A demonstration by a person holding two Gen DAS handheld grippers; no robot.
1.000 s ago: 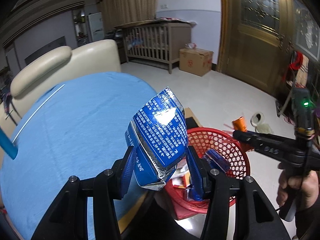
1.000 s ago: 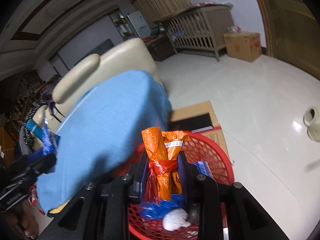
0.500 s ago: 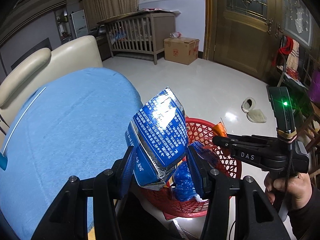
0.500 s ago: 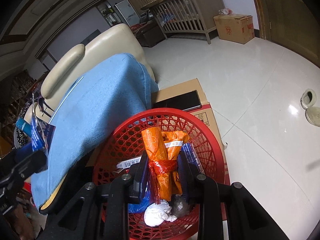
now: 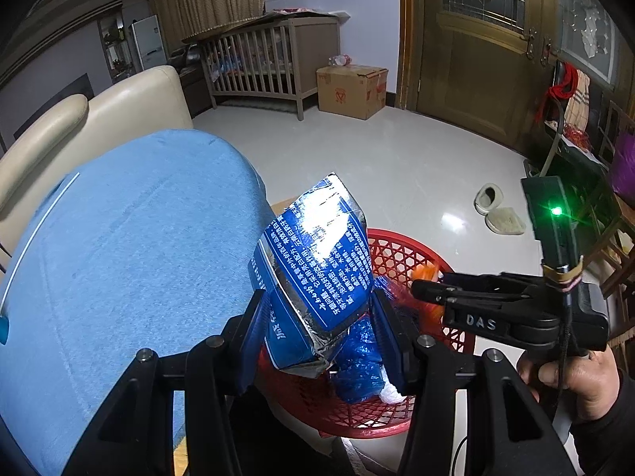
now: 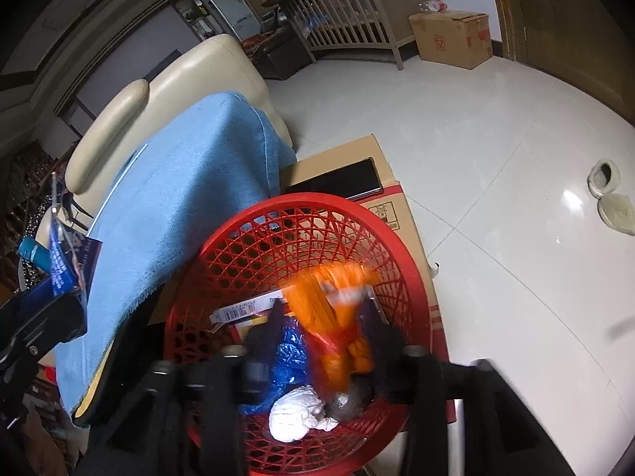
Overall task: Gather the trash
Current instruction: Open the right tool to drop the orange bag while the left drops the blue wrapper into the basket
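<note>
Over the table edge in the left wrist view, the left gripper (image 5: 317, 327) pinches an upright blue foil packet (image 5: 315, 273) short of the red basket (image 5: 401, 254); in the right wrist view, the right gripper (image 6: 323, 329), directly above the basket, has jaws flanking a blurred orange wrapper (image 6: 337, 317), grip undeterminable.

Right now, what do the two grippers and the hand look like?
Left gripper: black linkage arms, silver pivot bolts, blue finger pads. Right gripper: black, white "DAS" lettering, green LED on an upright module, thin black cable. Bare right hand, dark sleeve.
</note>
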